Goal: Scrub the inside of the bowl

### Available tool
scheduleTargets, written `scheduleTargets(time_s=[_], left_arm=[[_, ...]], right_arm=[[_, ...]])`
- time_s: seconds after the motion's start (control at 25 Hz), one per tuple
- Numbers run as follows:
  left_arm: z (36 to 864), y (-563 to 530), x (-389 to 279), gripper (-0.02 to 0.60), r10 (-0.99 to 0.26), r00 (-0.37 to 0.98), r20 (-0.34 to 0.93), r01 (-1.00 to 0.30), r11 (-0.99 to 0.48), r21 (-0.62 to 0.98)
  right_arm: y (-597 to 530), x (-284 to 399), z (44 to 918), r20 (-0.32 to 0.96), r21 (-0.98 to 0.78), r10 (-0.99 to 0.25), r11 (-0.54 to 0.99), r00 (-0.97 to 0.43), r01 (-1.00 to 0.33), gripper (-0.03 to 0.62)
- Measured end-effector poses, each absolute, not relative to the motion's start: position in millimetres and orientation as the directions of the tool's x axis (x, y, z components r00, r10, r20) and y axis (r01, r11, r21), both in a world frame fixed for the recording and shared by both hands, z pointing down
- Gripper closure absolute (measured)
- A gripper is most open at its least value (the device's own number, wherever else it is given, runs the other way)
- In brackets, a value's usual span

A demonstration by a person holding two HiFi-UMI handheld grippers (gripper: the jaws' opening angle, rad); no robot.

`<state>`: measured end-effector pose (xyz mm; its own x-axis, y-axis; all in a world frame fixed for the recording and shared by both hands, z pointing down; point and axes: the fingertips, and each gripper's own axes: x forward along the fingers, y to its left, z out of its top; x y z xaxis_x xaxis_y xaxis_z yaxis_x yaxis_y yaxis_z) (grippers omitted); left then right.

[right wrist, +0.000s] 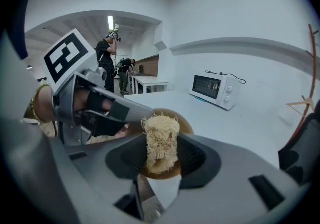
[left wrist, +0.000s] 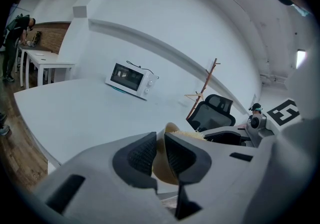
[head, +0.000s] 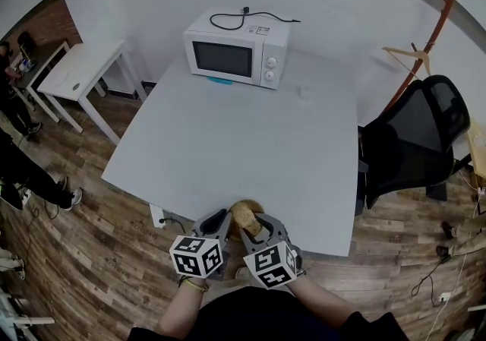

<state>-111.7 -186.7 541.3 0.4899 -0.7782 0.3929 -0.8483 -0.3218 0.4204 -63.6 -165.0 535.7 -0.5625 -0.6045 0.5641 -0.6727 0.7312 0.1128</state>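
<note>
With the left gripper pinching the bowl steady by its rim, the right gripper, clamped on the loofah scrubber, should press and circle inside the bowl.

Counting now: two claws, the left claw and the right claw. Two marker cubes, one cube on the left and a second cube on the right. One bowl, one fibrous scrubber. One grey surface, one microwave. One small white table, one black office chair, one coat stand, one hanger. At the back, probably two people, small and dim: one person and another person.
</note>
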Motion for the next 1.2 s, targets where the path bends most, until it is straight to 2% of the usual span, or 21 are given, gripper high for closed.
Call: scheduleTargets(time_s=[0.36, 0.76, 1.2], left_arm=[[537.6, -186.1, -117.1, 0.540, -0.800, 0.463, 0.382, -0.856, -0.292, 0.426], [535.5, -180.4, -111.0, 0.540, -0.799, 0.470, 0.375, -0.856, -0.309, 0.415], [530.1, -182.5, -114.2, 0.540, -0.803, 0.468, 0.368, -0.857, -0.311, 0.411]], right_arm=[[-141.3, -72.1, 538.7, 0.605, 0.108, -0.499, 0.824, -0.620, -0.557, 0.427], [-157.7, -39.1, 537.1, 0.630, 0.170, -0.548, 0.788, -0.550, -0.591, 0.427], [-169.0, -53.2, 523.8, 0.593, 0.186, -0.573, 0.781, -0.566, -0.596, 0.427]])
